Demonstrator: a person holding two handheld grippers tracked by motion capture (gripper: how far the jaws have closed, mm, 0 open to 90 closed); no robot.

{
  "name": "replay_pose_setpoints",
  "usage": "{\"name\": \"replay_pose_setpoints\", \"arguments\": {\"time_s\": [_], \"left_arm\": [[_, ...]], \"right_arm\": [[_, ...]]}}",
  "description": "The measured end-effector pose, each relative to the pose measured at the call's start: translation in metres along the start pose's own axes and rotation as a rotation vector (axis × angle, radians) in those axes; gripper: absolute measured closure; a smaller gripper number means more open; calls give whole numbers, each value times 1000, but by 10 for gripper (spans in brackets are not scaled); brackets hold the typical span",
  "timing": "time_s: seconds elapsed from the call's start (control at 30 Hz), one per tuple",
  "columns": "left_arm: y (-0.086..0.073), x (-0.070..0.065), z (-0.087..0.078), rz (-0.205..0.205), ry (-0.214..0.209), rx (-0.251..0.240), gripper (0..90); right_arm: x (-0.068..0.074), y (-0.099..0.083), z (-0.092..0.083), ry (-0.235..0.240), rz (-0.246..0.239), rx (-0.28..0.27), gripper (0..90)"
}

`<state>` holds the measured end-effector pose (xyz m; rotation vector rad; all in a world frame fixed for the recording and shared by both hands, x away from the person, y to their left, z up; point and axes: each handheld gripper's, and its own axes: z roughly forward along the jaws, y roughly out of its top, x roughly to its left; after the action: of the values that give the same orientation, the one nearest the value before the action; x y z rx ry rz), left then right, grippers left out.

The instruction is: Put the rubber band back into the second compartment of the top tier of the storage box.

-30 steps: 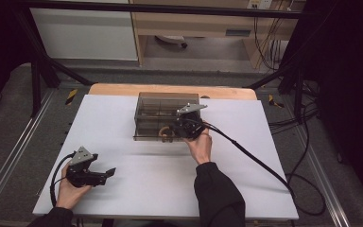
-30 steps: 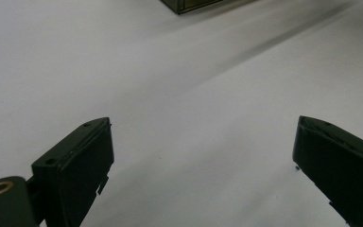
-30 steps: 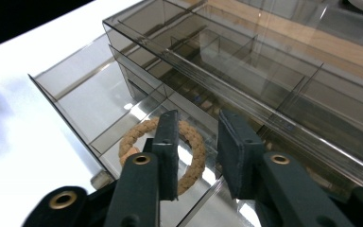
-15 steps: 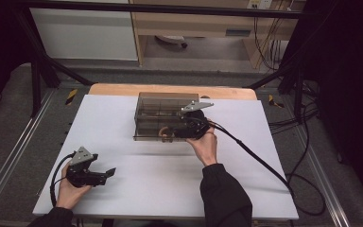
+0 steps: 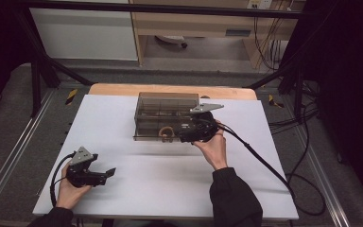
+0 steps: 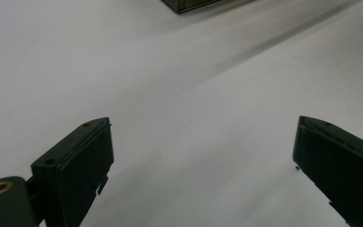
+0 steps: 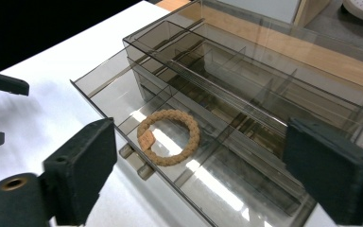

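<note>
A smoky clear drawer box (image 5: 165, 106) stands at the middle back of the white table (image 5: 146, 189). Its lowest drawer (image 7: 101, 92) is pulled out, and a tan braided ring (image 7: 170, 138) with a small tag lies inside it; the ring (image 5: 165, 133) also shows from above. My right gripper (image 5: 189, 132) is at the box's front right corner. In its own view my right gripper (image 7: 203, 161) stands open over the drawer, holding nothing. My left gripper (image 5: 108, 172) rests open near the table's front left; its own view has the left gripper (image 6: 201, 161) over bare table.
A wooden strip (image 5: 170, 89) runs behind the box at the table's far edge. The right gripper's cable (image 5: 260, 158) trails across the table's right side and over its edge. A corner of the box (image 6: 194, 4) is at the top of the left gripper view.
The right hand and its gripper have shifted slightly right and toward me at the box's front. The left gripper has not moved.
</note>
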<state>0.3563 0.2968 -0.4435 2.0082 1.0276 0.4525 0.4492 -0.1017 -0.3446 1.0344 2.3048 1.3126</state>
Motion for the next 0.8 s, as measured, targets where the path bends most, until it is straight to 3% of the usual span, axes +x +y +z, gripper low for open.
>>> {"name": "replay_pose_setpoints", "arguments": {"time_s": [0.33, 0.8], "left_arm": [[0, 0, 0, 0, 0, 2, 52], [0, 0, 0, 1, 1, -1, 52]], "right_arm": [[-10, -14, -19, 0, 40, -12, 35], [-22, -39, -40, -11, 60, -25, 19]]}}
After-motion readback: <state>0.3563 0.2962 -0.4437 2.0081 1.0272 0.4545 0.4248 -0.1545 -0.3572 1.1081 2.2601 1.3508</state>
